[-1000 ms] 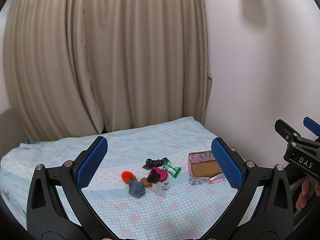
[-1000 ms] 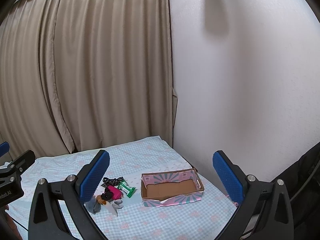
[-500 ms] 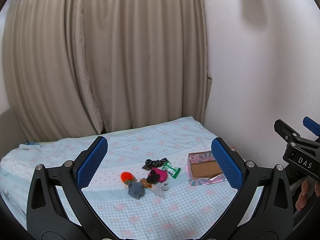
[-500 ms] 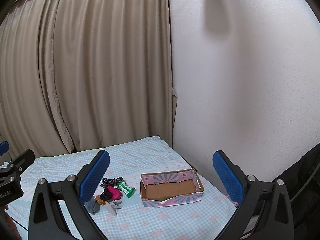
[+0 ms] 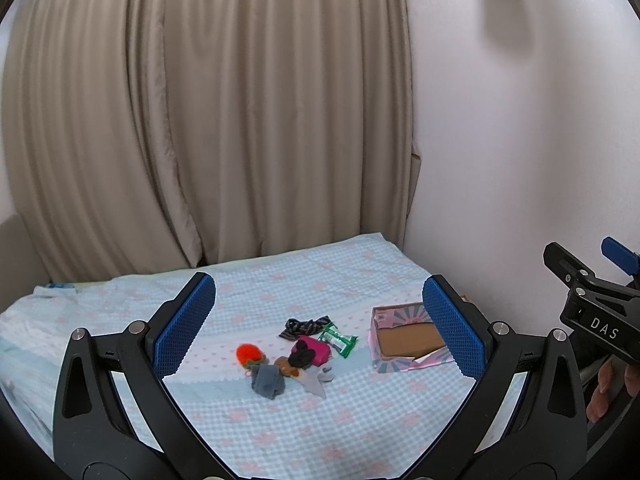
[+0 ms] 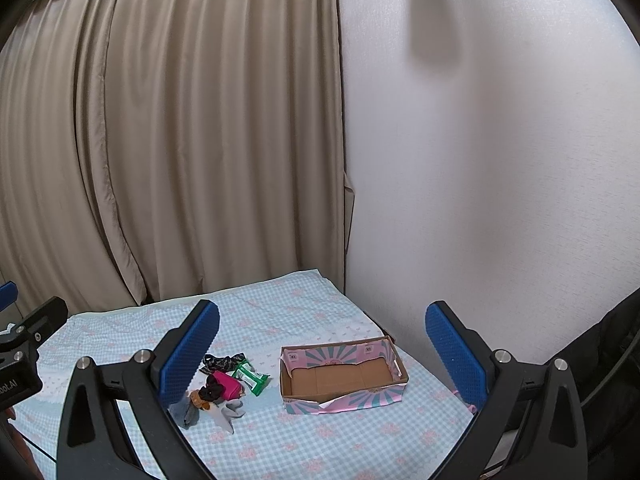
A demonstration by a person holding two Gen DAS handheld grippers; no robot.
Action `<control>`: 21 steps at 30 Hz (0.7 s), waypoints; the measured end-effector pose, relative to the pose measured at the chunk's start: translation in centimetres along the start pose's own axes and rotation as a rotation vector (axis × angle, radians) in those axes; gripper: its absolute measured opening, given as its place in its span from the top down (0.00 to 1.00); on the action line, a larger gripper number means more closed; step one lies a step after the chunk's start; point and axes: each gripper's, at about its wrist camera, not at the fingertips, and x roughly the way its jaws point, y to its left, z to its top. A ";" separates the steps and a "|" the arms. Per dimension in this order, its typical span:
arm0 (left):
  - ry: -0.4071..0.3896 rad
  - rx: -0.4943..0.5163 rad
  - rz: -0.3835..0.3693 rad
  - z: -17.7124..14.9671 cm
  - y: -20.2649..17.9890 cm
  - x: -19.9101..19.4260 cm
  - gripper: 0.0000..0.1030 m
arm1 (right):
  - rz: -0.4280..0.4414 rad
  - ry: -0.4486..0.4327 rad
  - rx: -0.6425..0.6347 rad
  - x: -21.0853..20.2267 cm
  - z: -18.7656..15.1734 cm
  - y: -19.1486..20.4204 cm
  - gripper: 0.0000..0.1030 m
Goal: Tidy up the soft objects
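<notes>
since the last second brought almost no change — both views drift only a hair, the pile and box sit where they were — nothing has been picked yet, so the task looks to be at its very start, still in approach.

largest to smallest:
- bed (image 5: 280,432) with blue checked sheet, one; curtain (image 5: 200,120) behind it, wall (image 6: 500,160) to the right.
- cardboard box (image 6: 344,378), one, pink/teal outside, open top, nothing inside that i can see. sits right of the pile, well apart from both grippers. likely the destination.
- left gripper (image 5: 318,328), one, fingers spread wide, holding nothing, hanging above the near bed edge and framing the pile.
- right gripper (image 6: 322,354), one, also spread wide and holding nothing, framing the box.
- soft-object pile (image 5: 298,354), one cluster mid-bed, items touching or overlapping:
  - grey cloth (image 5: 269,380), one
  - pale grey piece (image 5: 316,382), one
  - magenta pouch (image 5: 316,348), one
  - dark striped fabric (image 5: 304,326), one
  - green packet (image 5: 338,338), one
  - orange fluffy ball (image 5: 249,354), one, slightly left of the rest
  - black scrunchie-like thing (image 5: 300,356), one
  - small brown item (image 5: 285,365), one, too small to identify — maybe a tiny plush.

so eight items by my count, zero in the box.
</notes>
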 end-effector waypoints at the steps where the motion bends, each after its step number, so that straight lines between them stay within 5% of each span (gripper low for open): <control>1: 0.000 0.001 0.000 0.0 0.0 0.0 0.00 | 0.000 0.000 0.000 0.1 0.0 0.0 0.00; 21: 0.007 0.001 0.006 -0.1 -0.9 0.1 0.00 | -0.003 0.003 0.001 -0.1 0.2 0.0 0.00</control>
